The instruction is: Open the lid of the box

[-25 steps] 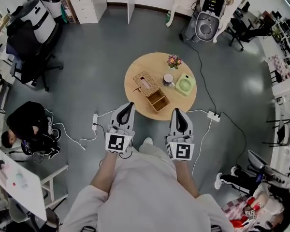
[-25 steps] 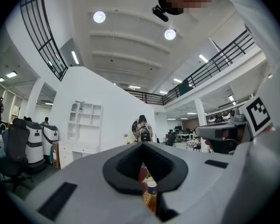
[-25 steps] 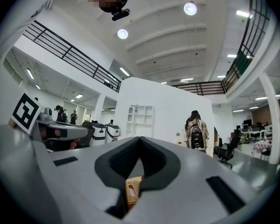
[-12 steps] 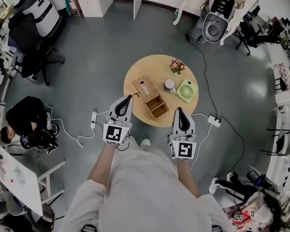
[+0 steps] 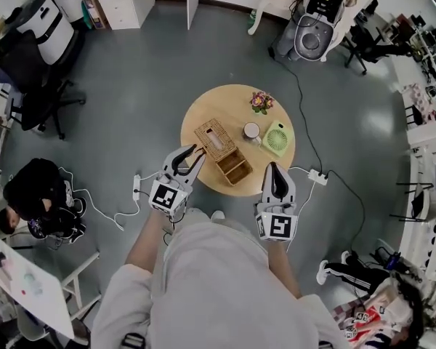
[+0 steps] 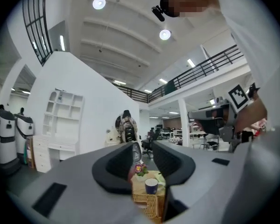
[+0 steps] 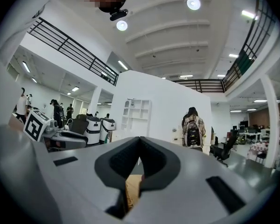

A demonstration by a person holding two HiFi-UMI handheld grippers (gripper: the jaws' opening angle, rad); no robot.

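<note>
A wicker box (image 5: 235, 167) stands on the round wooden table (image 5: 203, 107), near its front edge. Its slotted lid (image 5: 214, 138) lies flipped back beside it and the inside shows. My left gripper (image 5: 191, 153) is at the table's near left edge, angled toward the box. Its jaws have just been opening and nothing is between them. In the left gripper view the box (image 6: 147, 204) shows through the gap of the left gripper (image 6: 143, 148). My right gripper (image 5: 274, 167) sits at the table's near right edge, shut and empty. Its tips meet in the right gripper view (image 7: 139, 143).
On the table behind the box stand a mug (image 5: 252, 130), a green fan (image 5: 277, 138) and a small flower pot (image 5: 260, 102). Power strips (image 5: 316, 175) and cables lie on the floor. A person (image 5: 36, 195) sits at the left, with office chairs beyond.
The left gripper's jaws have gone from shut to parted, and it now angles more toward the box. Both grippers have shifted a little along the table's near edge.
</note>
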